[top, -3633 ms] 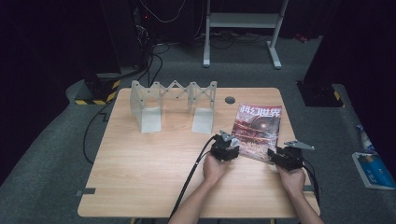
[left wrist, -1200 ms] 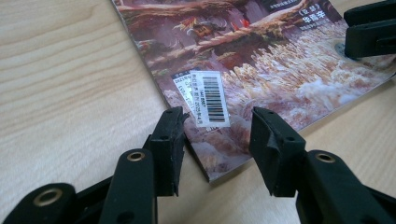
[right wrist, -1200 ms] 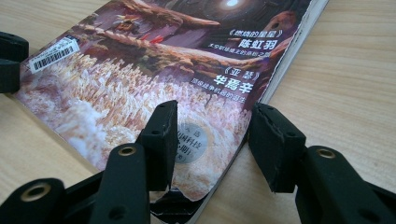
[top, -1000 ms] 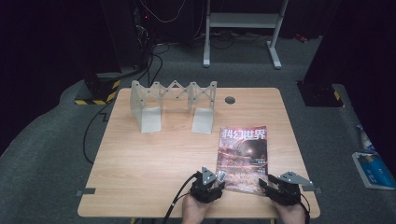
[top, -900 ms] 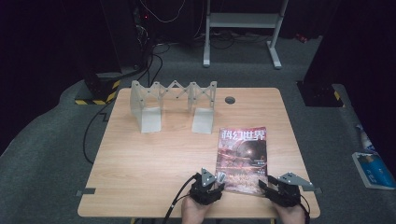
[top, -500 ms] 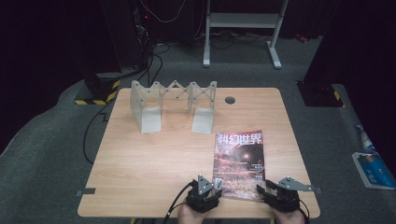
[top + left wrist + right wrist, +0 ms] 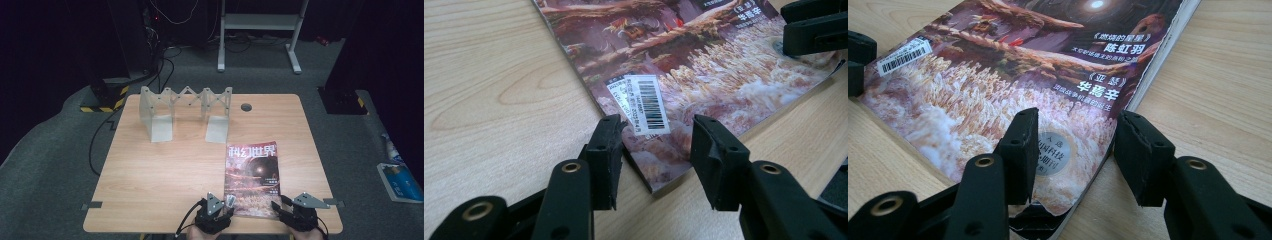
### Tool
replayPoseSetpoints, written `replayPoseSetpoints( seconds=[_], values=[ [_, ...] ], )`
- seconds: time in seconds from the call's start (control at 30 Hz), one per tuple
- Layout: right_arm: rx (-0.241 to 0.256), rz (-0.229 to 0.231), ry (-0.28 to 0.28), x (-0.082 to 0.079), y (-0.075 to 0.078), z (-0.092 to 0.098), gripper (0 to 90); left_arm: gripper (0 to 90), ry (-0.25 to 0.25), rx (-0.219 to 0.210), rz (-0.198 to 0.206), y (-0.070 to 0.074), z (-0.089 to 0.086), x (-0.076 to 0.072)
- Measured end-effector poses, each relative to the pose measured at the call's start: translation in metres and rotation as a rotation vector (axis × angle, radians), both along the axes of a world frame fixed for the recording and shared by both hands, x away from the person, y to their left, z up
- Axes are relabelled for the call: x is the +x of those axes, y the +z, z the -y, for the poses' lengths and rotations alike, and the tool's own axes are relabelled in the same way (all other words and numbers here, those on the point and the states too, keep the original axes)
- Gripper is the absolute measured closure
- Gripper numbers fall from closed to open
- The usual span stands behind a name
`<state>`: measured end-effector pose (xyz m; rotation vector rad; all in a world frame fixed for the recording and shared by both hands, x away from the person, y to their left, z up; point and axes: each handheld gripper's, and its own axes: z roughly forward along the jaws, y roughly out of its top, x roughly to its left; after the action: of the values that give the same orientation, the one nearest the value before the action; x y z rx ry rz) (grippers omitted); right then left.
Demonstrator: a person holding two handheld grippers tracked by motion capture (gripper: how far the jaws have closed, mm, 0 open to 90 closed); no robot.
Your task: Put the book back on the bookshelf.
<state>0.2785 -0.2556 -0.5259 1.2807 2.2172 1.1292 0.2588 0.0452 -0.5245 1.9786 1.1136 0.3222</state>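
A glossy magazine with a reddish fantasy cover (image 7: pixel 251 179) lies flat on the light wooden table (image 7: pixel 150 175), at its near right part, lower edge close to the person's side. The left gripper (image 7: pixel 656 145) stands with jaws apart, straddling the magazine's near left corner by the white barcode label (image 7: pixel 644 102). The right gripper (image 7: pixel 1075 150) likewise stands open astride the near right corner. A grey folding rack (image 7: pixel 185 112) stands well apart at the far side.
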Motion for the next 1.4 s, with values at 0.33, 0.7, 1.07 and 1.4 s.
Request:
replayPoseSetpoints(
  seconds=[0.33,0.7,1.07,1.4],
  values=[
    [0.008,0.008,0.020,0.001,-0.001,-0.011,52.6,56.5,0.013,-0.036,-0.015,-0.001,-0.016,-0.003],
    [0.011,0.015,0.040,0.003,-0.001,-0.010,52.5,46.9,0.017,-0.113,-0.062,-0.001,-0.019,0.009],
    [0.035,-0.005,0.032,0.014,0.004,-0.002,56.7,41.8,0.055,-0.082,-0.056,0.000,-0.011,0.040],
    [0.069,-0.033,0.000,0.034,0.013,0.004,62.6,41.4,0.099,-0.018,-0.007,0.000,-0.003,0.075]
  ],
)
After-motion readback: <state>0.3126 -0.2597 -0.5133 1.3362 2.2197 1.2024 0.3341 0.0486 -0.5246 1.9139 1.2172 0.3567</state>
